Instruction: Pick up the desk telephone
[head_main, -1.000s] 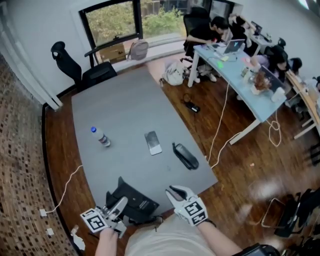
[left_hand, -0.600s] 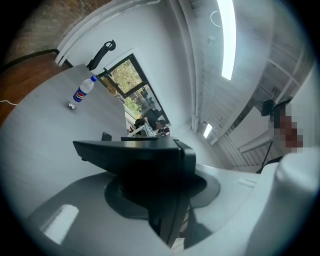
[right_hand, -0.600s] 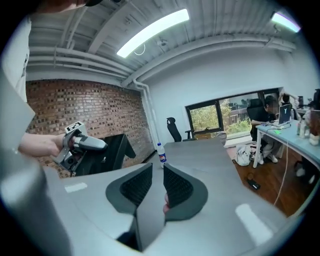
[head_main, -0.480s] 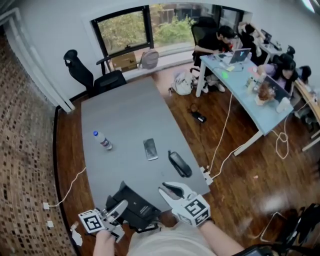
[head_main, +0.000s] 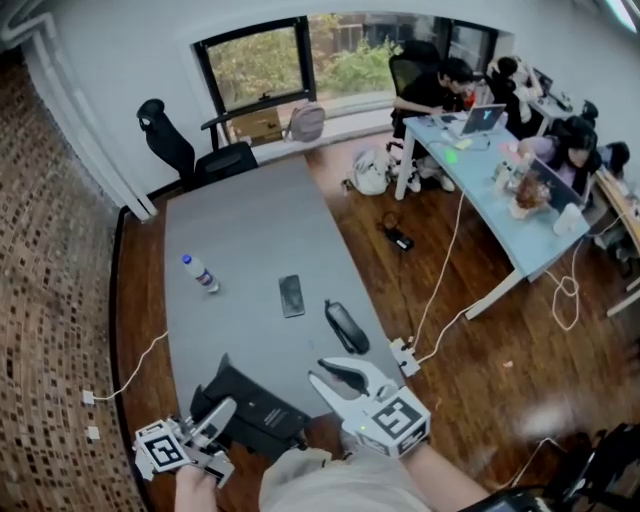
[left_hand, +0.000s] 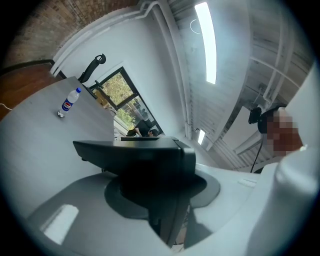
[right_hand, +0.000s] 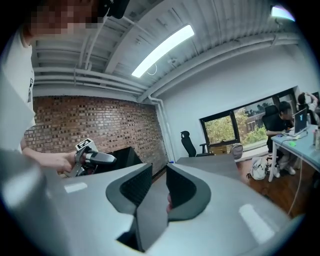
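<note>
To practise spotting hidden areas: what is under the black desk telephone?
The near end of the long grey table shows around the black desk telephone, gripped by the left gripper. The patch directly beneath is covered by its body.

Office, desk, laptop, swivel chair
</note>
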